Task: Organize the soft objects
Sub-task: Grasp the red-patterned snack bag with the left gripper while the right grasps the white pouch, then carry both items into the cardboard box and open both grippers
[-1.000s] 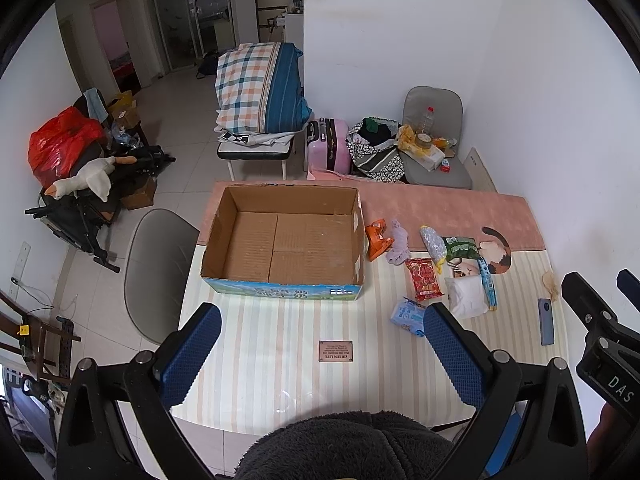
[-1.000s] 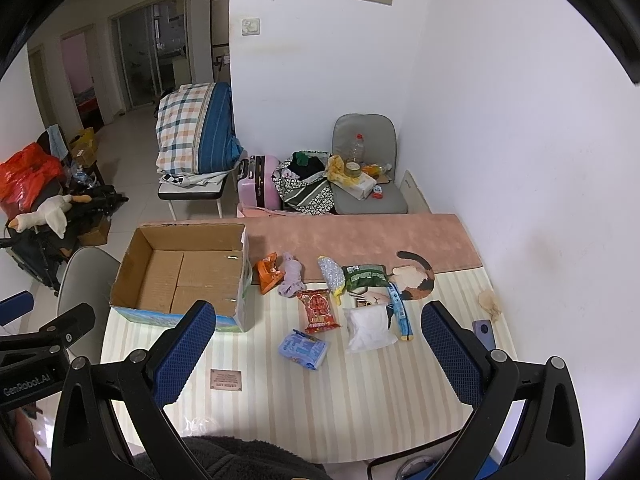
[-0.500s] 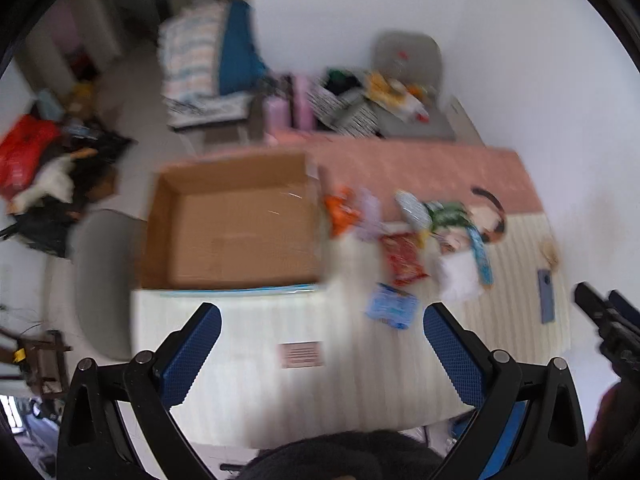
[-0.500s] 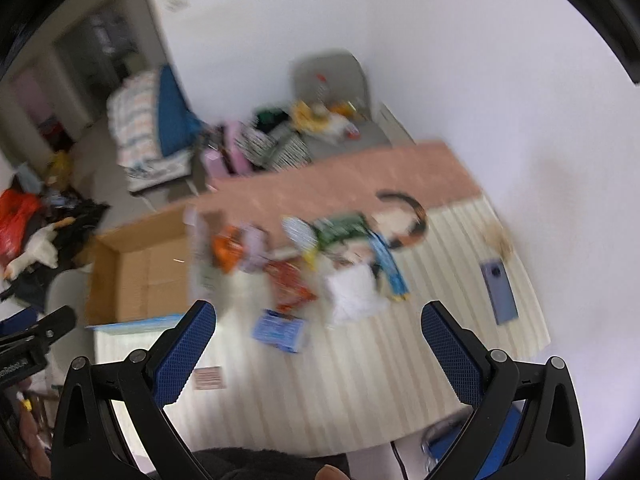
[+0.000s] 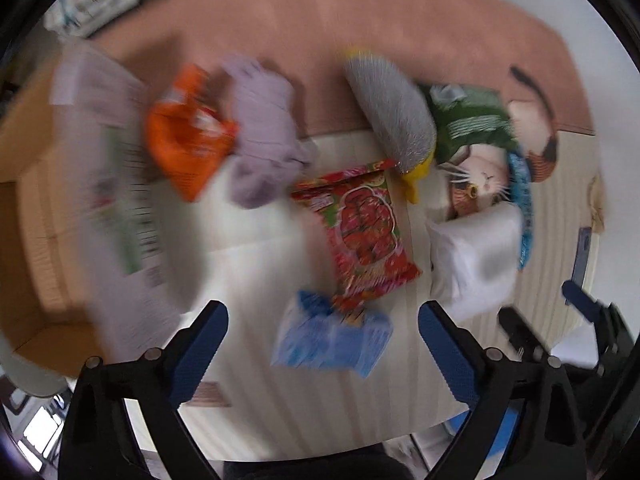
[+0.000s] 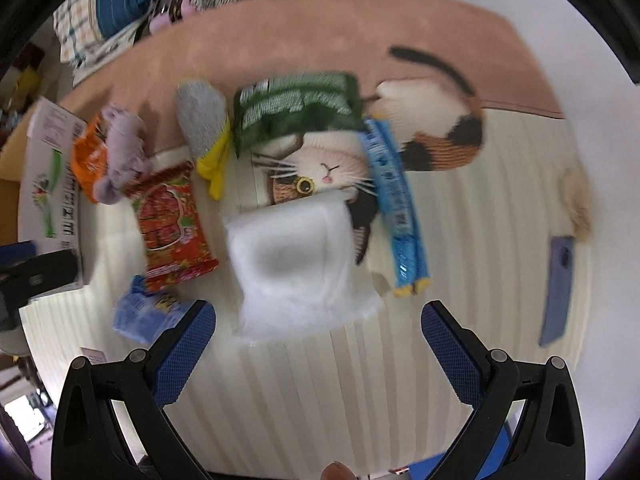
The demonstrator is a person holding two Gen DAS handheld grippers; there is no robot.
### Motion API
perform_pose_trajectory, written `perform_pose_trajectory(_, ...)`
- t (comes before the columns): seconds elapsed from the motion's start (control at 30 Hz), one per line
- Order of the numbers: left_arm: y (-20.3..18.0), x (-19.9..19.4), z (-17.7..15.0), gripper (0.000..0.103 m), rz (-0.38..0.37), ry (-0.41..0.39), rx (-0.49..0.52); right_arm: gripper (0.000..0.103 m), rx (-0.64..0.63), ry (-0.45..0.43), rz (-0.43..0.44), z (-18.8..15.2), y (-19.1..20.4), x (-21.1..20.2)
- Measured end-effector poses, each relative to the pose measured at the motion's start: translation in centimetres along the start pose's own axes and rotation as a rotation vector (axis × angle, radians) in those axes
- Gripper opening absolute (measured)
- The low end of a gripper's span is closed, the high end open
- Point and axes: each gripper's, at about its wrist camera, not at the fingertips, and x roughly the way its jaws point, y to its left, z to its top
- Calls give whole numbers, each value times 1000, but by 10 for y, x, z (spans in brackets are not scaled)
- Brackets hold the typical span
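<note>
Blue-padded fingers of both grippers stand spread wide with nothing between them, each tool tipped steeply down over a cream striped table (image 6: pixel 460 240) whose far edge is covered by a pink cloth (image 6: pixel 320 32). The left gripper (image 5: pixel 322 344) hangs above a blue packet (image 5: pixel 332 340), which lies near the table's near edge and is overlapped at its far side by a red snack bag (image 5: pixel 366 232). The right gripper (image 6: pixel 318 336) hangs just on the near side of a white soft pad (image 6: pixel 296 264), whose near edge falls between its open jaws. That pad lies over the lower part of a cat-shaped mat (image 6: pixel 432 128), which spreads toward the table's right edge. A green packet (image 6: pixel 296 104) rests on the mat's far side, and a long blue sachet (image 6: pixel 396 208) runs along the mat's right side, beside the pad. Left of the green packet sits a grey and yellow sock (image 6: pixel 204 128), then a lilac soft cloth (image 6: pixel 120 148) touching an orange bag (image 6: pixel 86 156). Nearest the table's left edge stands a cardboard box (image 5: pixel 40 200), badly blurred in the left wrist view, its printed white flap (image 6: pixel 48 184) facing the orange bag. A blue-grey phone (image 6: pixel 556 288) lies well apart by the right edge. The right tool's dark body (image 5: pixel 580 320) shows at the lower right of the left wrist view, beside the white pad.
</note>
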Motion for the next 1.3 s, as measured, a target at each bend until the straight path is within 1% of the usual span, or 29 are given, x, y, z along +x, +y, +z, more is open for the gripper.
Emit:
perform_pose_trajectory(0.1,-10,33,24,95,-49,78,-26,103,-16,44,23,8,4,23)
perform_pose_trajectory(0.2,-20,56,40,95,-65,125,-34,103,-37,70,18,14,8,40)
perform_pose_trajectory(0.33,-31,81,47,94,-21,172,-23,103,-41,100,11,18,9,59)
perform_pose_trajectory(0.37,-31,84,47,86,-9,176,-23,103,-41,106,12,20,9,63)
perform_pose_trajectory(0.4,-32,89,46,74,8,181,-23,103,-41,116,16,20,9,67)
perform_pose_trajectory(0.43,-34,92,45,73,25,181,-18,103,-40,118,18,21,9,71)
perform_pose_trajectory(0.47,-37,94,45,66,38,172,-11,103,-40,125,21,21,9,75)
perform_pose_trajectory(0.5,-40,94,43,57,48,163,0,103,-40,131,24,22,10,78)
perform_pose_trajectory(0.53,-42,93,39,53,62,154,11,103,-40,140,25,21,9,82)
perform_pose_trajectory(0.6,-44,93,35,49,71,144,11,103,-42,154,13,22,15,96)
perform_pose_trajectory(0.7,-48,87,24,46,102,120,31,103,-29,183,9,18,27,119)
perform_pose_trajectory(0.73,-50,84,19,45,123,105,39,100,-26,183,11,18,25,126)
perform_pose_trajectory(0.77,-54,83,14,44,139,90,46,89,-8,183,37,15,25,129)
perform_pose_trajectory(0.8,-54,79,10,44,151,75,50,83,4,184,45,13,24,130)
perform_pose_trajectory(0.87,-58,64,-2,44,163,33,57,76,19,174,37,9,25,129)
perform_pose_trajectory(0.9,-58,58,-10,44,163,20,59,74,25,170,36,7,24,127)
perform_pose_trajectory(1.0,-58,29,-37,44,147,-44,68,73,35,130,55,-5,30,109)
perform_pose_trajectory(1.07,-52,-1,-61,44,106,-91,66,73,28,91,68,-13,41,91)
perform_pose_trajectory(1.17,-33,-47,-99,44,57,-170,49,73,3,17,107,-27,68,57)
perform_pose_trajectory(1.2,-16,-59,-91,44,48,-186,41,73,-10,-8,127,-32,82,44)
perform_pose_trajectory(1.23,0,-79,-95,44,37,-212,29,73,-20,-24,142,-33,90,32)
perform_pose_trajectory(1.27,20,-97,-90,44,33,-232,19,73,-39,-48,165,-35,106,17)
perform_pose_trajectory(1.3,36,-107,-76,44,32,-245,8,73,-52,-61,181,-33,117,-2)
